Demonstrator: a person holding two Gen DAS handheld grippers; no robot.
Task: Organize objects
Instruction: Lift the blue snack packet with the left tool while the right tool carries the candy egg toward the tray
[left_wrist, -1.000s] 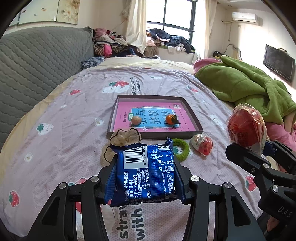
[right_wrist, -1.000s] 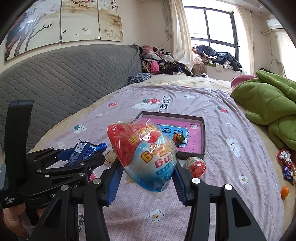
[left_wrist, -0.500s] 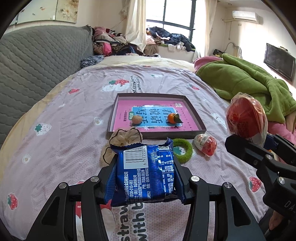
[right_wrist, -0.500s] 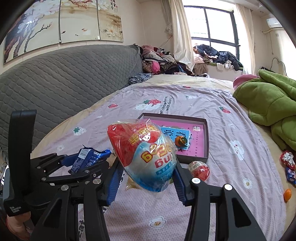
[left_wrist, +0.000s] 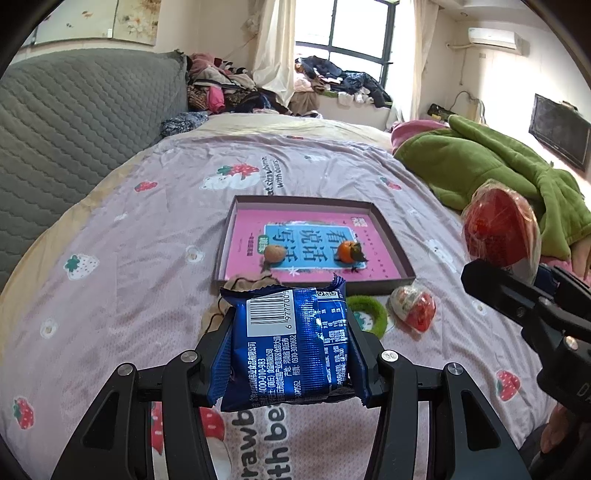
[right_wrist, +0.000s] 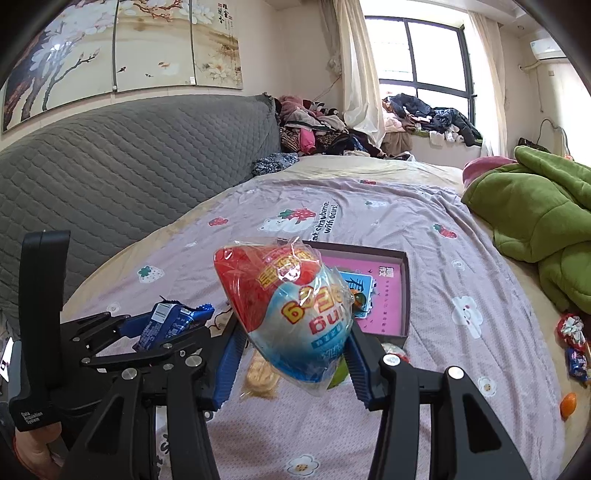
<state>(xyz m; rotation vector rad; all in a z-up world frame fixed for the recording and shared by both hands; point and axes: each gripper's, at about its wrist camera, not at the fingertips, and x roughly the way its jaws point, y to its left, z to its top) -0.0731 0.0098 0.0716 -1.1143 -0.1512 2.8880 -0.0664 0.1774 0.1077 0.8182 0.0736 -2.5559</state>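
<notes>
Blue foil, crinkled and glossy, fills the lower middle of the left wrist view: a snack packet printed with a white barcode and small white text is clamped between the jaws of the left gripper, its torn-looking top edge standing up toward the tray. In the right wrist view, a red and pale blue egg-shaped toy sealed in clear plastic wrap is pinched at its lower end by the right gripper, the red cap tilted toward upper left and yellow lettering seen across its middle.

Beyond the packet, in the centre of the left view, a dark-rimmed tray lined with a pink and blue sheet is laid on the strawberry-print bedspread. A walnut and a small orange are resting inside it. Just below the tray's near edge, a green ring and a smaller wrapped egg are lying on the bedspread, and a beige cloth piece is partly hidden by the packet.

Compared with a second ago, both grips are unchanged, and the tray is seen closer and larger. In the right view, the egg toy now covers more of the tray's left part, and the smaller egg is almost hidden behind the right jaw.
</notes>
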